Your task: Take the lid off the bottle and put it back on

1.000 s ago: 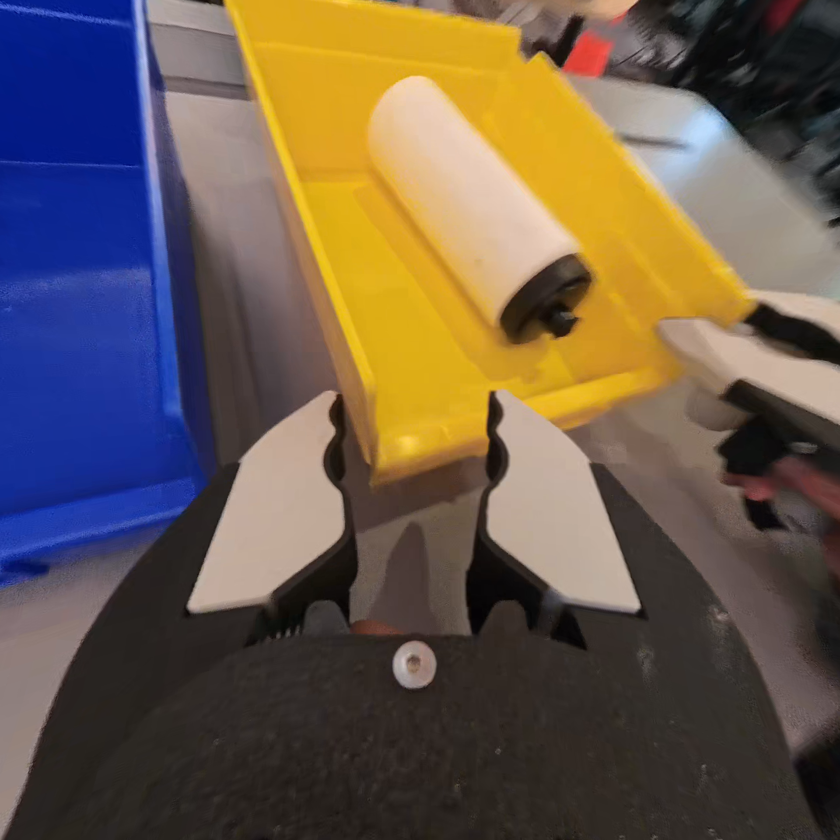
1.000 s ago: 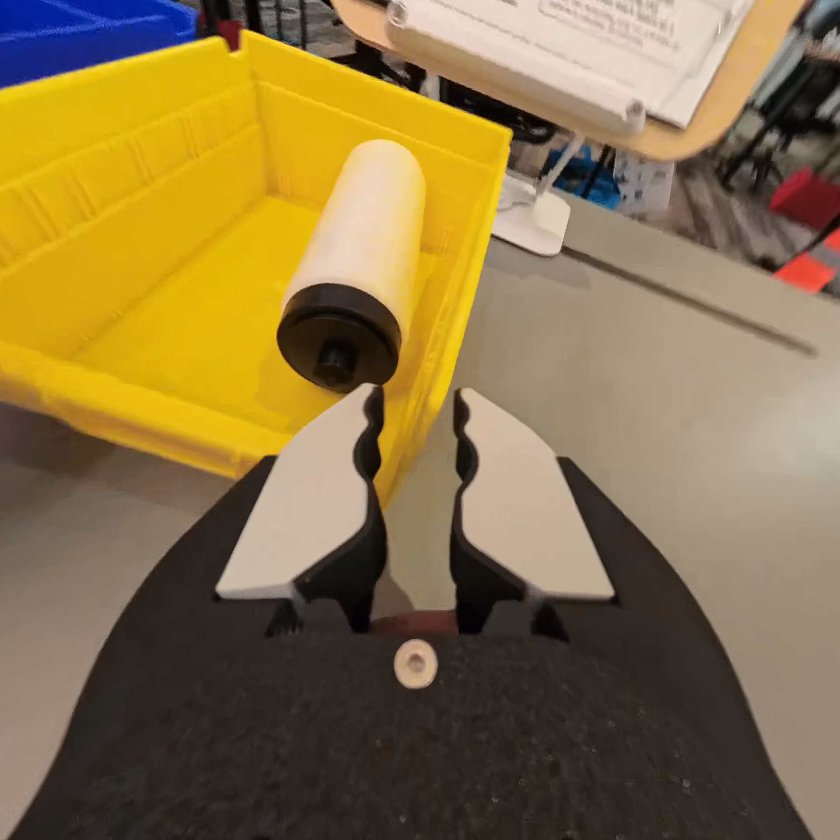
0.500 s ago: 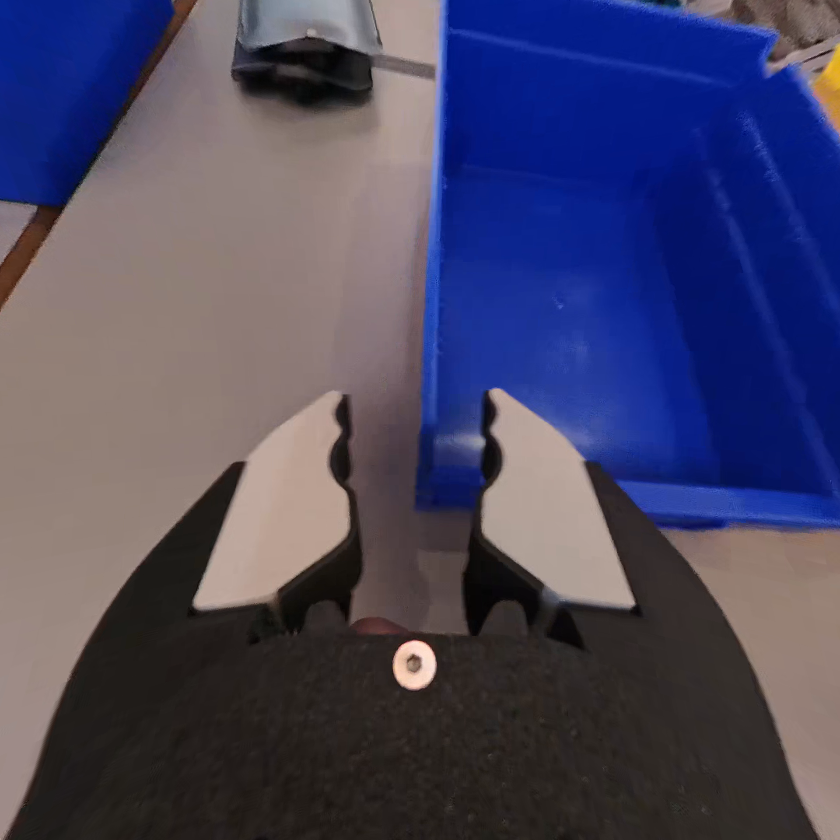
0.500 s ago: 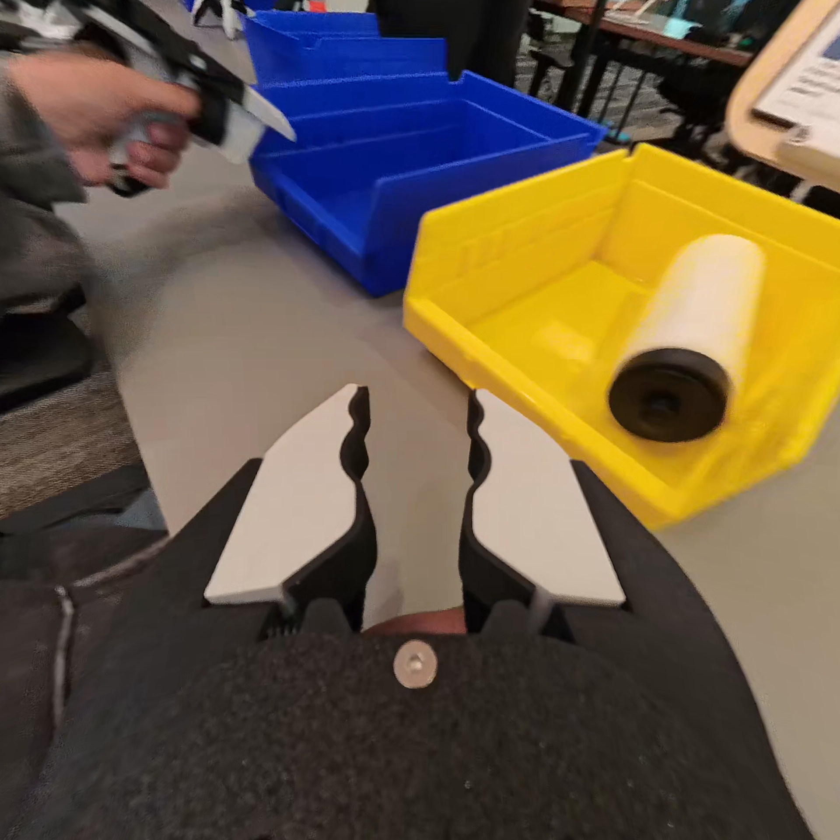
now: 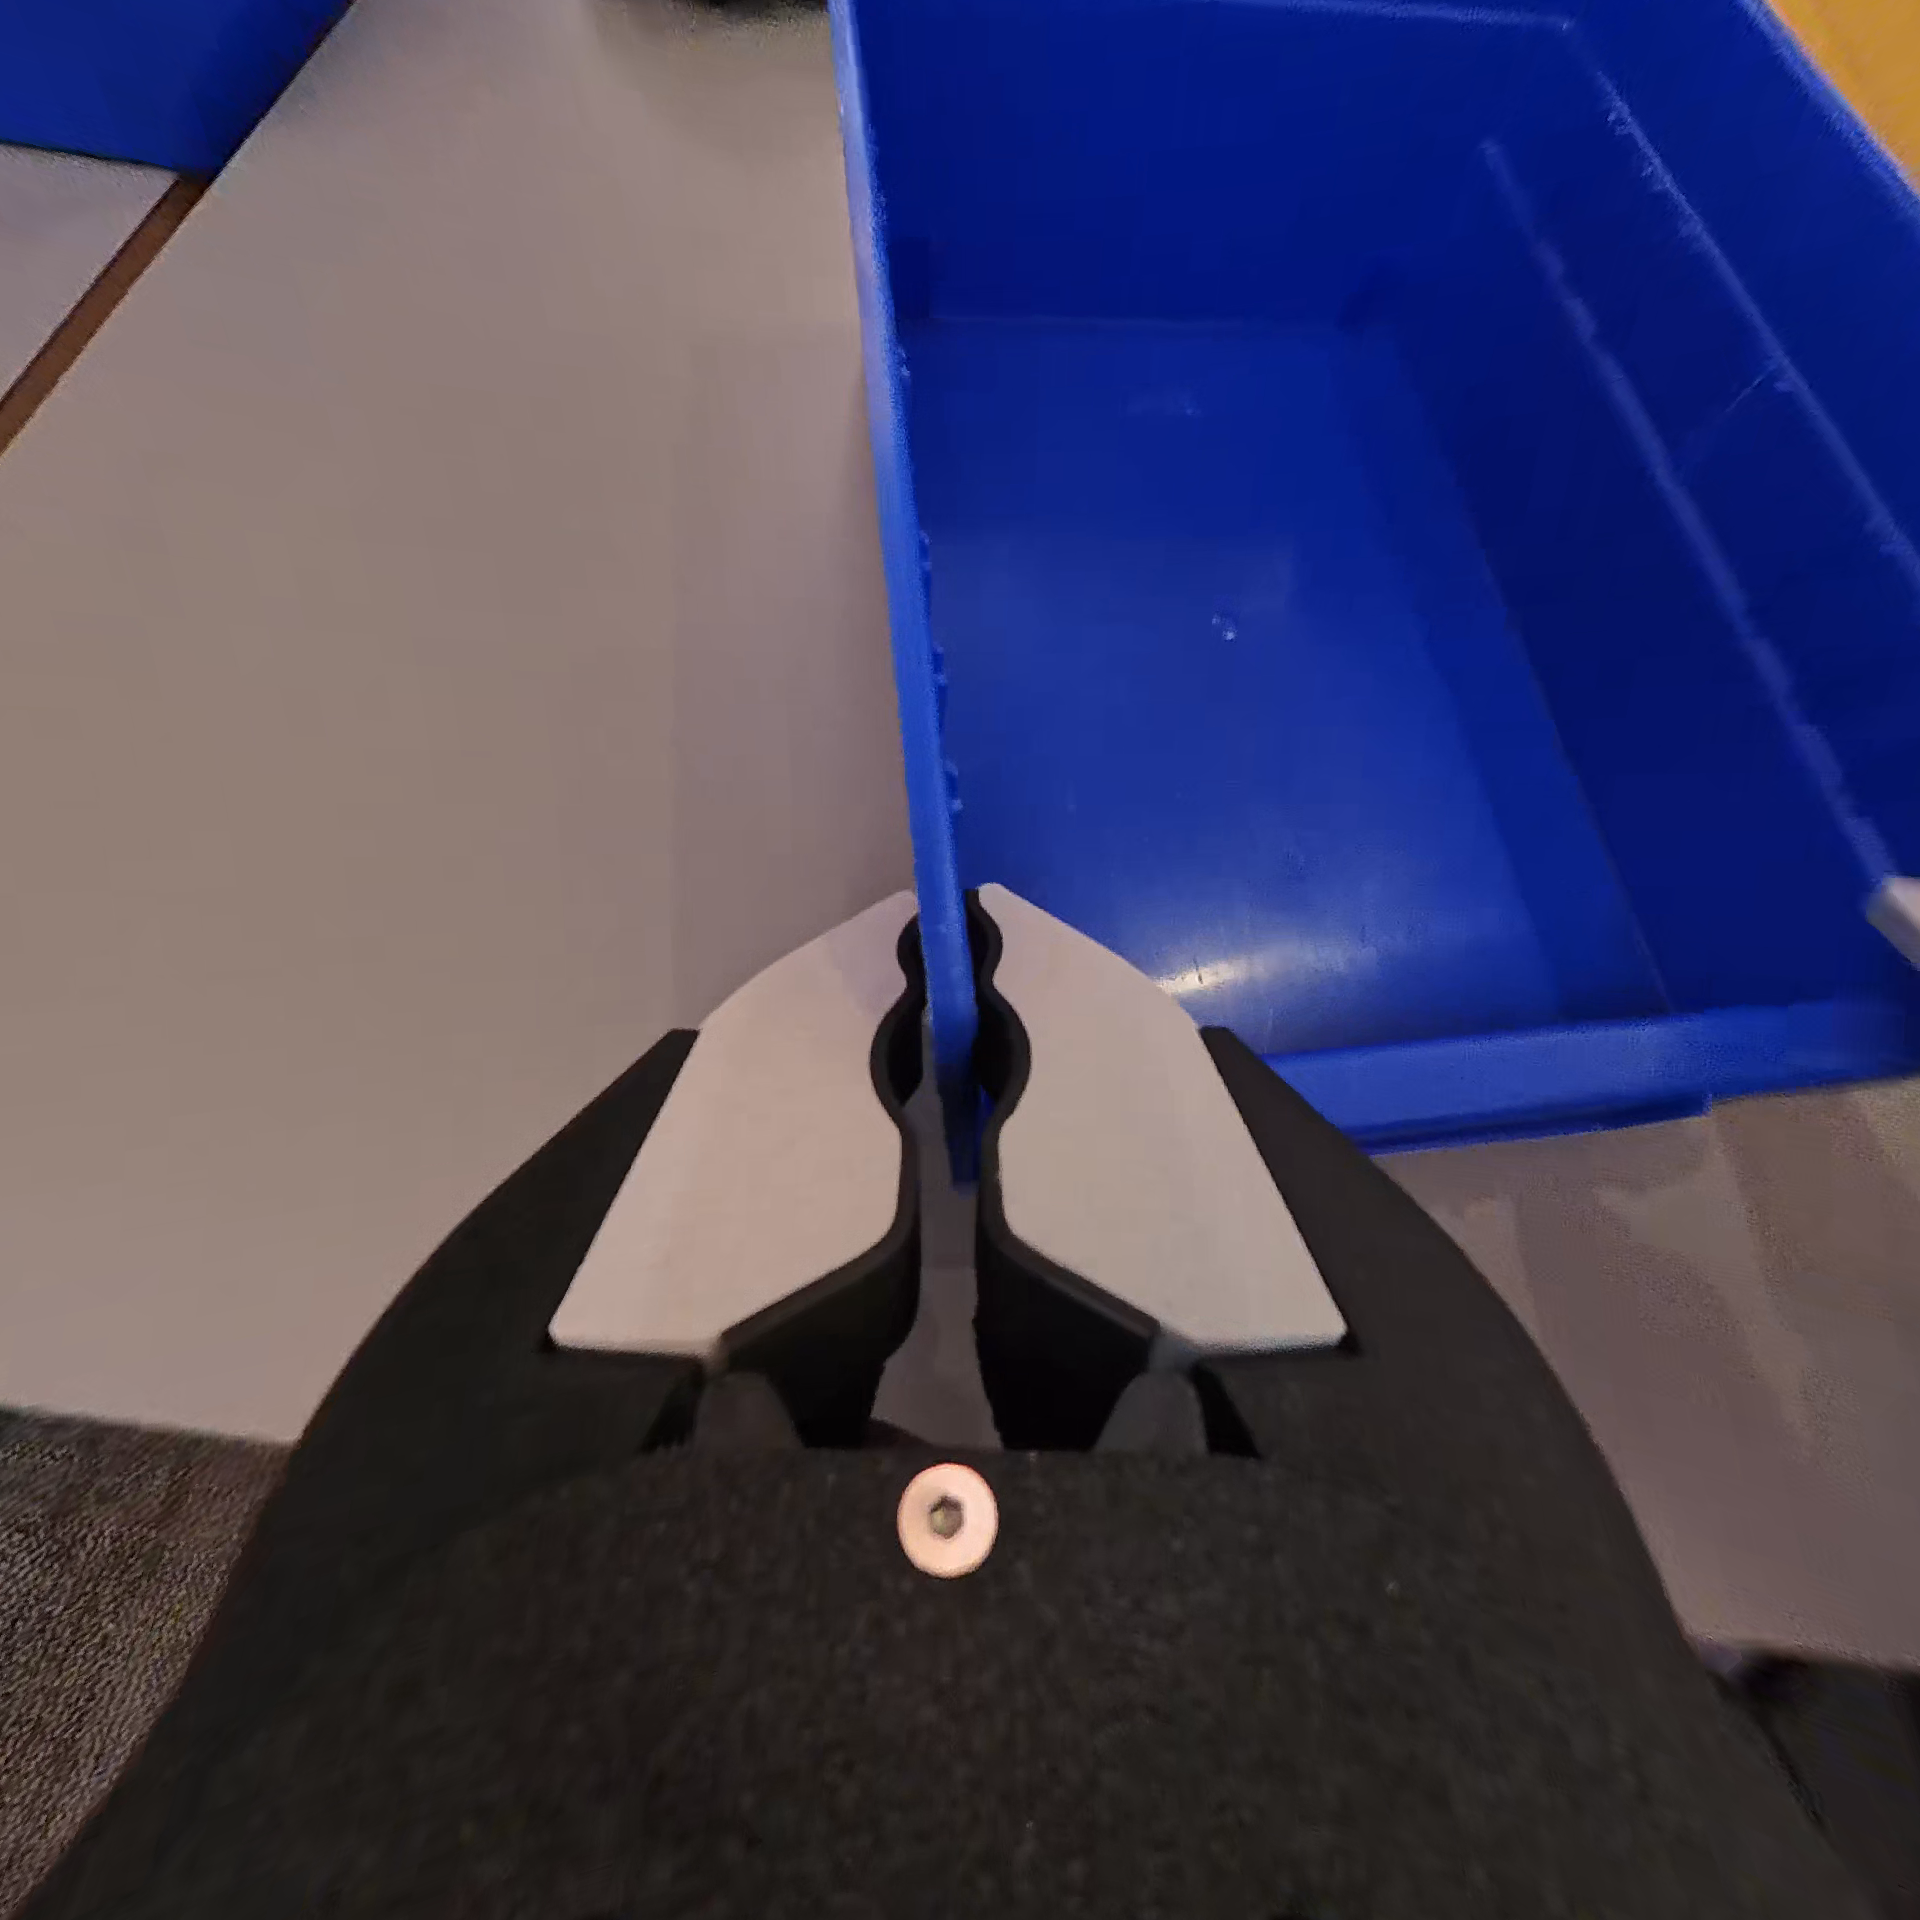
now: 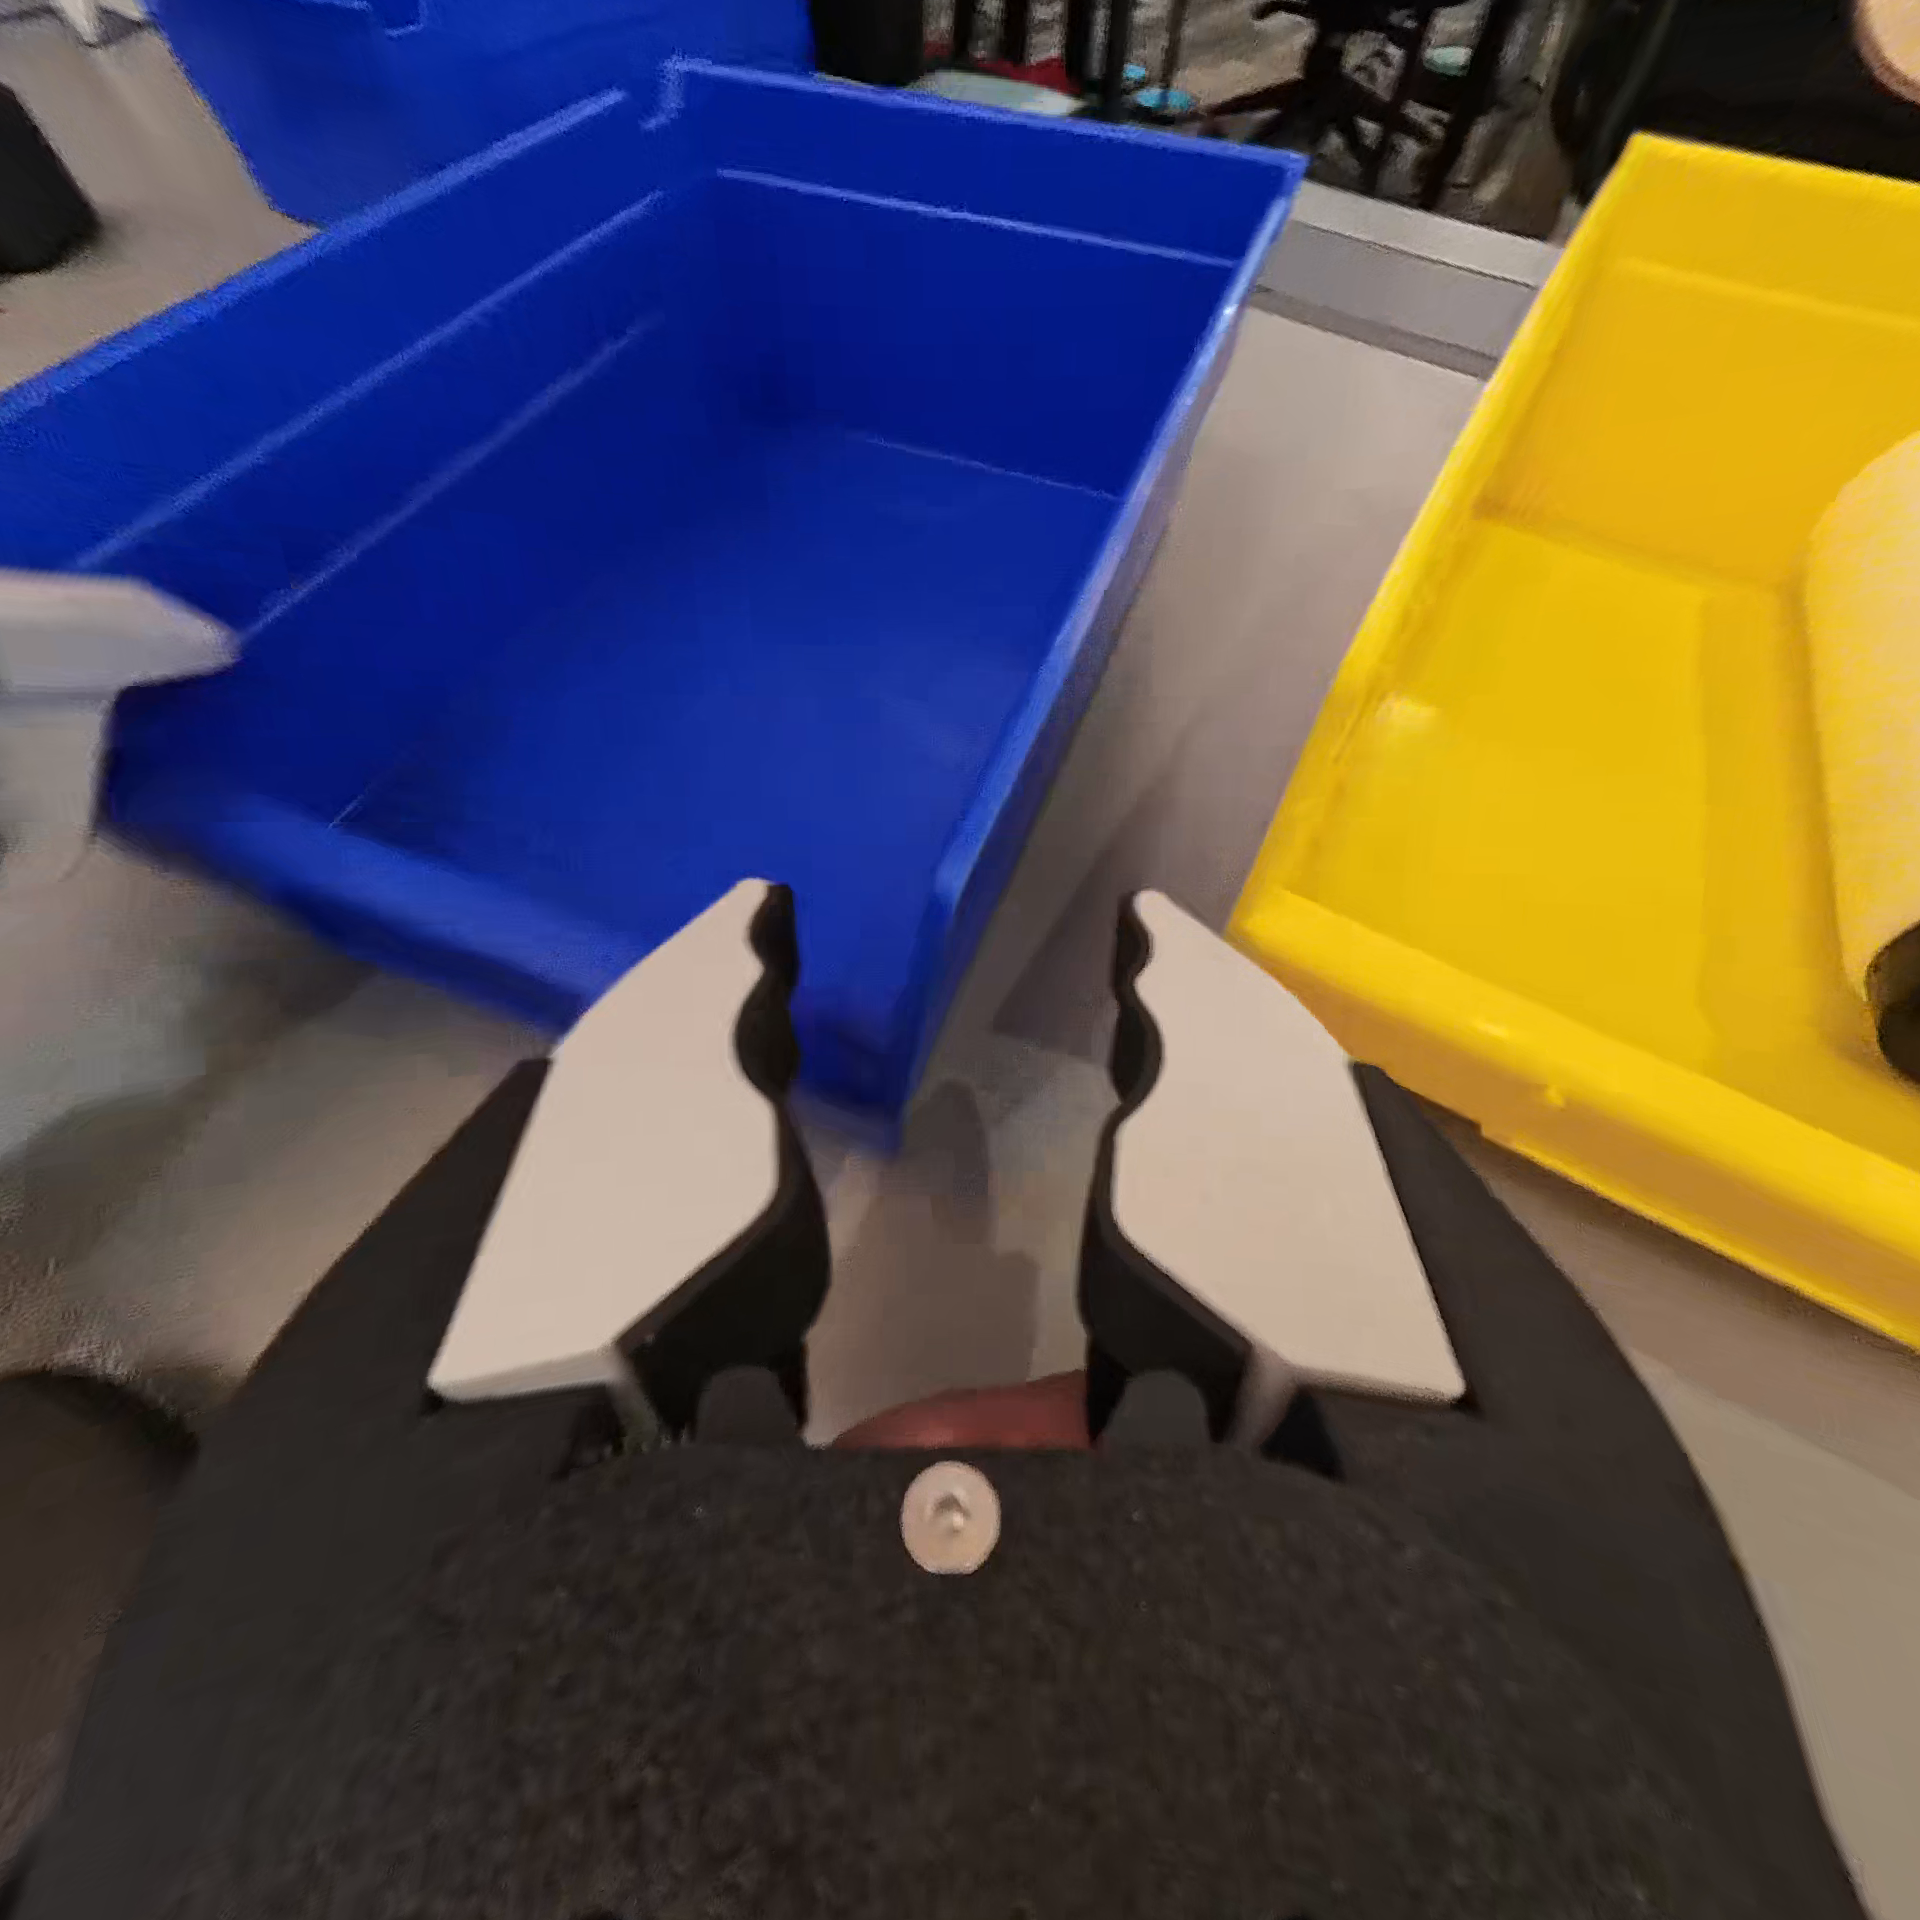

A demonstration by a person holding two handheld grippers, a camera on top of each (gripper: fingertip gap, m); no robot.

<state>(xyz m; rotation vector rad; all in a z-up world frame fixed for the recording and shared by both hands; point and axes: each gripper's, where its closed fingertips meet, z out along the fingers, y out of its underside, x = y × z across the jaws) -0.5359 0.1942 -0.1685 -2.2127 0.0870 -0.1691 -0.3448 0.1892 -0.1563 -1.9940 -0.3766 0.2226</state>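
Note:
The cream bottle (image 6: pixel 1870 727) lies on its side in the yellow bin (image 6: pixel 1455 468), cut off at the right edge of the right wrist view. Only a sliver of its black lid (image 6: pixel 1899 1003) shows. My left gripper (image 5: pixel 948 935) is shut on the left wall of the empty blue bin (image 5: pixel 883 416), near its front corner. It also shows at the left edge of the right wrist view (image 6: pixel 94 644). My right gripper (image 6: pixel 951 904) is open and empty. The front right corner of the blue bin (image 6: pixel 1226 343) lies between its fingers, farther off.
The bins stand side by side on a grey table (image 5: pixel 416 623). A second blue bin (image 6: pixel 416 83) stands behind the first. The table's near edge and the carpet (image 5: pixel 104 1507) show at the lower left. Chair and table legs stand beyond the table.
My left gripper has moved forward onto the blue bin's left wall and shut on it. My right gripper has swung left from the yellow bin to the blue bin and opened wider.

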